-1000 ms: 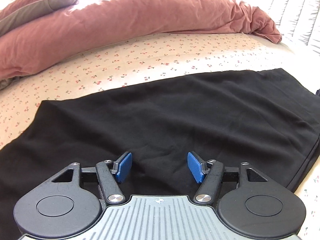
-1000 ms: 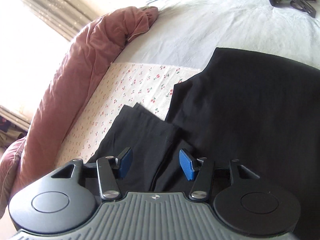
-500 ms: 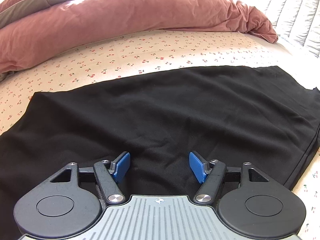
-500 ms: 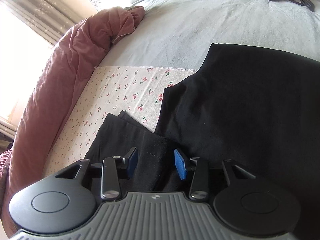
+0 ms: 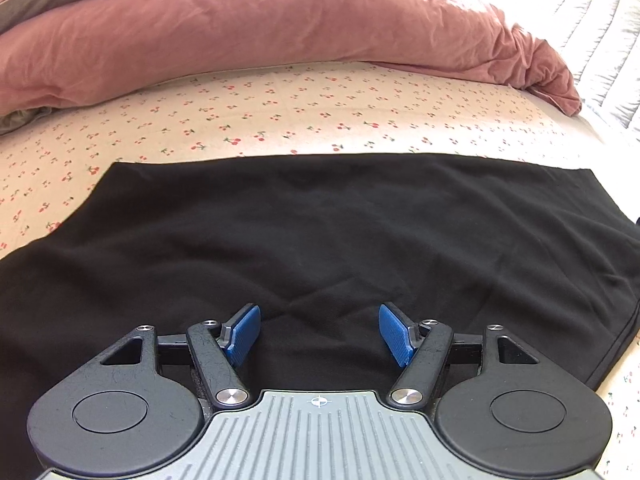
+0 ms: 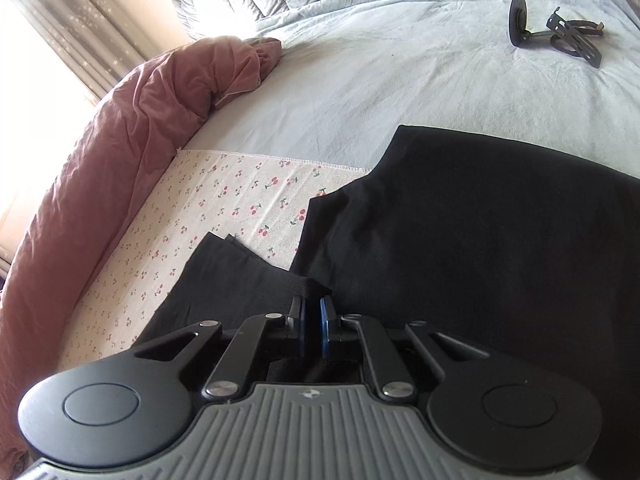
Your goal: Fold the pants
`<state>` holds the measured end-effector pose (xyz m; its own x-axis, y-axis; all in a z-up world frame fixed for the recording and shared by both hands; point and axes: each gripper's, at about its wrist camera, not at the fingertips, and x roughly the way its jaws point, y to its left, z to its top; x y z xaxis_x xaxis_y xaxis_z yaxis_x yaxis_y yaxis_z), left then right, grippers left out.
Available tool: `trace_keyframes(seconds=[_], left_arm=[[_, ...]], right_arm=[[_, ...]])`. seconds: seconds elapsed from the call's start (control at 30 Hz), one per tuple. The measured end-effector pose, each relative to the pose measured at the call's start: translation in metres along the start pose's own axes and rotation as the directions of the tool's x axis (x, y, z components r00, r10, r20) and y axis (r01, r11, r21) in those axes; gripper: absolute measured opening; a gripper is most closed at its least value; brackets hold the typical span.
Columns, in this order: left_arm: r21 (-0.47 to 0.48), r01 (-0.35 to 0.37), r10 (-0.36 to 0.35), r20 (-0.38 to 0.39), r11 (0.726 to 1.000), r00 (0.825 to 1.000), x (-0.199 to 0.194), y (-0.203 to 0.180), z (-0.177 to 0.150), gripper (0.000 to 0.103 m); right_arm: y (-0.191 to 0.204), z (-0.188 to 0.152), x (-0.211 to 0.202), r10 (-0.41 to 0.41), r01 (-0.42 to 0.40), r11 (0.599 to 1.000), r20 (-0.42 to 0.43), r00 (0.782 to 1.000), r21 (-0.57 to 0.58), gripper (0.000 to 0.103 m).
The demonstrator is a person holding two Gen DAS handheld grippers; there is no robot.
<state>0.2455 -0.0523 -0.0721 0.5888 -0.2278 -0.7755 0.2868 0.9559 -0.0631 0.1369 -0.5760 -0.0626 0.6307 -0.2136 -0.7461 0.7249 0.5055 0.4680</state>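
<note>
1. The soft black pants (image 5: 320,232) are lying flat on the bed, filling the middle of the left wrist view from side to side.
2. The left gripper (image 5: 320,334) is hanging at the bottom middle of that view with its blue pads (image 5: 243,334) standing wide apart. Nothing is sitting between them, and black cloth is lying underneath.
3. The right gripper (image 6: 312,328) is sitting at the bottom middle of the right wrist view. Its pads are squeezed together and are pinching a small raised fold of the pants (image 6: 480,248).
4. A white bed sheet with little red cherries (image 5: 280,116) is showing above the pants in the left wrist view.
5. A long puffy pink blanket (image 5: 260,36) is curving across the top of that view.
6. A pale blue cover (image 6: 400,76) is spreading over the upper part of the right wrist view.
7. A small dark metal stand (image 6: 556,30) is lying on that cover in the upper right corner.
</note>
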Motion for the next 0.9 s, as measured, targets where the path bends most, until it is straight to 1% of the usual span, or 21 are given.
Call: trace_keyframes(seconds=[0.03, 0.1, 0.13, 0.17, 0.2, 0.23, 0.3, 0.33, 0.37, 0.43, 0.47, 0.53, 0.6, 0.63, 0.67, 0.7, 0.77, 0.83, 0.87, 0.9], left_arm=[[0.007, -0.011, 0.011, 0.016, 1.000, 1.000, -0.002, 0.008, 0.006, 0.067], [-0.004, -0.072, 0.072, 0.062, 0.997, 0.995, -0.007, 0.031, 0.018, 0.068], [-0.037, -0.099, 0.101, 0.072, 0.994, 0.992, -0.008, 0.047, 0.026, 0.069], [-0.090, -0.107, 0.114, 0.076, 0.990, 0.991, -0.010, 0.068, 0.034, 0.071], [-0.135, -0.102, 0.113, 0.080, 0.986, 0.990, -0.010, 0.085, 0.038, 0.072], [-0.202, -0.093, 0.113, 0.088, 0.975, 0.990, -0.011, 0.108, 0.042, 0.073], [-0.313, -0.077, 0.113, 0.096, 0.947, 0.989, -0.013, 0.144, 0.046, 0.073], [-0.346, -0.068, 0.111, 0.105, 0.936, 0.988, -0.014, 0.155, 0.046, 0.073], [-0.359, -0.061, 0.110, 0.116, 0.931, 0.987, -0.013, 0.164, 0.045, 0.073], [-0.348, -0.076, 0.122, 0.112, 0.934, 0.986, -0.007, 0.169, 0.045, 0.073], [-0.335, -0.107, 0.148, 0.100, 0.936, 0.984, -0.002, 0.168, 0.046, 0.073], [-0.314, -0.166, 0.207, 0.104, 0.935, 0.973, 0.007, 0.166, 0.049, 0.072], [-0.273, -0.209, 0.258, 0.155, 0.939, 0.954, 0.014, 0.162, 0.052, 0.072], [-0.262, -0.219, 0.267, 0.165, 0.940, 0.949, 0.019, 0.161, 0.054, 0.072], [-0.251, -0.217, 0.260, 0.151, 0.943, 0.954, 0.029, 0.160, 0.056, 0.071], [-0.244, -0.204, 0.239, 0.120, 0.948, 0.964, 0.038, 0.159, 0.058, 0.070], [-0.228, -0.189, 0.213, 0.083, 0.955, 0.974, 0.051, 0.156, 0.059, 0.063], [-0.196, -0.188, 0.209, 0.089, 0.962, 0.974, 0.058, 0.150, 0.061, 0.059], [-0.189, -0.182, 0.203, 0.096, 0.965, 0.975, 0.061, 0.147, 0.061, 0.051], [-0.195, -0.173, 0.195, 0.099, 0.965, 0.976, 0.062, 0.148, 0.061, 0.047]], right_arm=[[0.000, 0.000, -0.003, 0.013, -0.013, 1.000, 0.014, 1.000, 0.004, 0.000], [0.004, 0.004, -0.018, 0.061, -0.061, 0.998, 0.060, 0.996, 0.003, 0.000], [0.007, 0.005, -0.024, 0.080, -0.080, 0.997, 0.078, 0.994, -0.006, 0.000], [0.009, 0.006, -0.026, 0.088, -0.086, 0.996, 0.088, 0.992, -0.018, 0.000], [0.012, 0.006, -0.025, 0.076, -0.073, 0.997, 0.088, 0.993, -0.038, 0.000], [0.012, 0.006, -0.020, 0.059, -0.055, 0.997, 0.080, 0.995, -0.046, 0.000], [0.006, 0.005, -0.007, 0.027, -0.026, 0.999, 0.038, 0.999, -0.034, 0.000], [0.003, 0.004, -0.003, 0.017, -0.017, 1.000, 0.019, 1.000, -0.020, 0.000], [0.001, 0.004, -0.001, 0.018, -0.018, 1.000, 0.015, 1.000, -0.010, 0.000], [0.002, 0.005, -0.007, 0.023, -0.022, 1.000, 0.023, 0.999, -0.013, 0.000], [0.004, 0.005, -0.009, 0.022, -0.021, 1.000, 0.029, 0.999, -0.021, 0.000], [0.005, 0.003, -0.007, -0.012, 0.013, 0.999, 0.022, 1.000, -0.037, 0.000], [0.006, -0.003, 0.000, -0.054, 0.055, 0.996, 0.013, 0.998, -0.071, 0.000], [0.007, -0.005, 0.003, -0.068, 0.069, 0.994, 0.016, 0.998, -0.084, 0.000], [0.009, -0.006, 0.005, -0.080, 0.082, 0.992, 0.020, 0.997, -0.098, 0.001], [0.012, -0.007, 0.005, -0.093, 0.095, 0.989, 0.026, 0.995, -0.116, 0.001], [0.017, -0.009, 0.003, -0.112, 0.116, 0.984, 0.036, 0.993, -0.132, 0.001], [0.024, -0.012, 0.003, -0.135, 0.141, 0.975, 0.045, 0.990, -0.170, 0.002], [0.027, -0.013, 0.004, -0.156, 0.163, 0.967, 0.049, 0.987, -0.197, 0.003], [0.031, -0.015, 0.005, -0.184, 0.190, 0.956, 0.051, 0.982, -0.225, 0.006]])
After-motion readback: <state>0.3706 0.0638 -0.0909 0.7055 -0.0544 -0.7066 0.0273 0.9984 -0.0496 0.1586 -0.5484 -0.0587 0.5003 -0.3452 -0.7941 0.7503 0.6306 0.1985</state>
